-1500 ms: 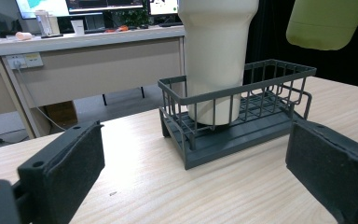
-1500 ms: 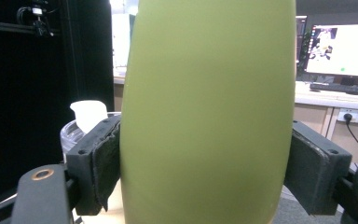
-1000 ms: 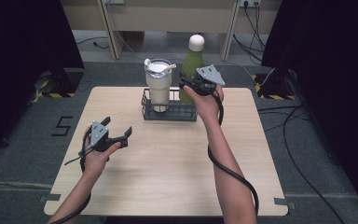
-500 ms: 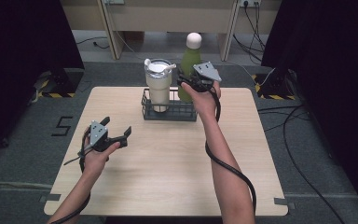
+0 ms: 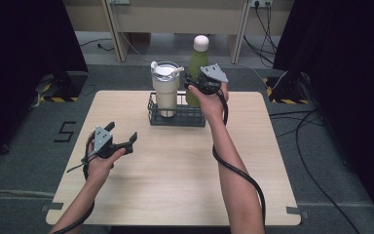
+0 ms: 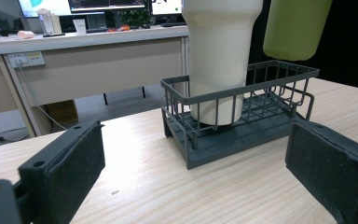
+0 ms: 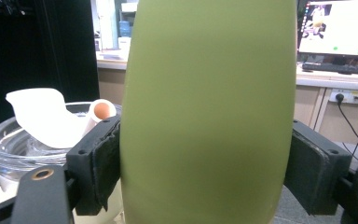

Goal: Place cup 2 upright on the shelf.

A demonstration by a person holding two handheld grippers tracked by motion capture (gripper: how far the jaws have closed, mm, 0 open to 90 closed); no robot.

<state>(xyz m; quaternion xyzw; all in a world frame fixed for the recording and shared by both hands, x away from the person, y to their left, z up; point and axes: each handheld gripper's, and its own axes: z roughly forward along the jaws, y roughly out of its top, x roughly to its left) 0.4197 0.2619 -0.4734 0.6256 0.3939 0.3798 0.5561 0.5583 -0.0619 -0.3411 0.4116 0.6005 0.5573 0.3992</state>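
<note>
Above the wire basket (image 5: 177, 117), the right gripper (image 5: 198, 84) clamps the green bottle (image 5: 197, 66), its base clear of the rim beside the tumbler (image 5: 165, 90). Keep it upright and avoid knocking the tumbler. Left gripper (image 5: 121, 142) hangs wide, empty.

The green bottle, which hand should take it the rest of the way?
Right. The right gripper is already clamped on the green bottle, which hangs lifted above the wire basket. The left gripper waits open over the table, away from it.
</note>
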